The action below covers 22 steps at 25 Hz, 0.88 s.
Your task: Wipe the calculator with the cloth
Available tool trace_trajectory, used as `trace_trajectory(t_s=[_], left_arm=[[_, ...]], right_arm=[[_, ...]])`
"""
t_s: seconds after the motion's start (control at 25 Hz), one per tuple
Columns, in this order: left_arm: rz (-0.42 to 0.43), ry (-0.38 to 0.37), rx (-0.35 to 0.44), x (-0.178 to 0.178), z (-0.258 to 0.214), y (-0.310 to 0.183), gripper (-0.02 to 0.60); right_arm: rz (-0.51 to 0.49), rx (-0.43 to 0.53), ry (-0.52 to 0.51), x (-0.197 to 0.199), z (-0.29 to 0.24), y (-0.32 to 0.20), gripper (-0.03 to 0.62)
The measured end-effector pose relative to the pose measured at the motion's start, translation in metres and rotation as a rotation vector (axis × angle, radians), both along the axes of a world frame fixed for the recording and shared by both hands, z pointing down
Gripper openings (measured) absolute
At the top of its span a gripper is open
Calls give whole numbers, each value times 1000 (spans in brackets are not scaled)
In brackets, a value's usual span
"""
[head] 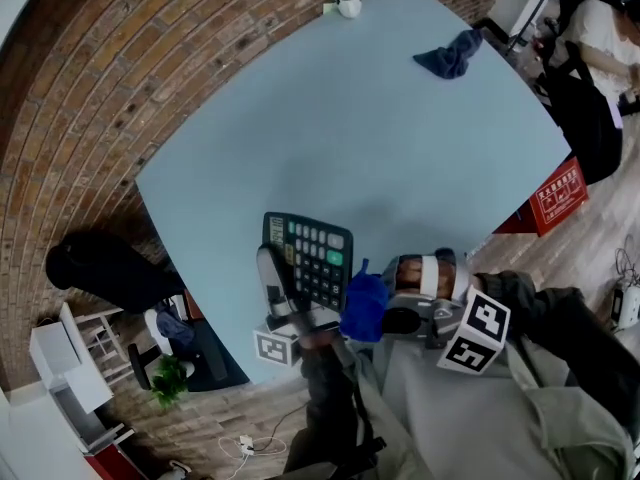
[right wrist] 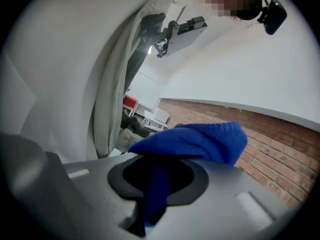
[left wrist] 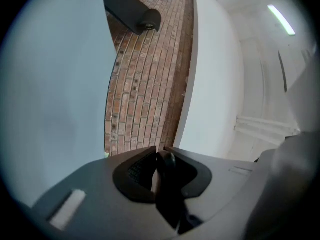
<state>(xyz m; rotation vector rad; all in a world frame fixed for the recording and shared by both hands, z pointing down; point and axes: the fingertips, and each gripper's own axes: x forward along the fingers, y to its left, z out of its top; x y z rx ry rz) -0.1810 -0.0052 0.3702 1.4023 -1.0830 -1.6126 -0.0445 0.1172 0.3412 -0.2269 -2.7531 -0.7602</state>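
A white cup (head: 348,1) stands top centre on the pale table (head: 330,148). A dark rag (head: 450,55) lies upper right, a red box (head: 560,196) mid-right.

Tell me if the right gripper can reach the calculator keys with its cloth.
Probably yes: the right gripper's cloth sits beside the calculator, keys uncovered; left gripper clamps only one edge.
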Motion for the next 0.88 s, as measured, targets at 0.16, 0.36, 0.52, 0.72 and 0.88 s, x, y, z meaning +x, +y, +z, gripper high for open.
trace_trajectory(t_s=[0.16, 0.36, 0.52, 0.72, 0.88], left_arm=[[-52, -93, -43, -6, -3, 6, 44], [-144, -235, -81, -20, -12, 15, 46], [-166, -369, -110, -13, -18, 20, 44], [-160, -736, -133, 9, -39, 19, 44], [-139, -829, -77, 24, -52, 20, 46]], right_arm=[[24, -100, -27, -1, -14, -11, 67], [199, -168, 17, 3, -9, -60, 67], [189, -197, 159, -5, 8, -41, 67], [196, -619, 272, -24, 22, -36, 67], [301, -803, 169, -16, 4, -85, 67]])
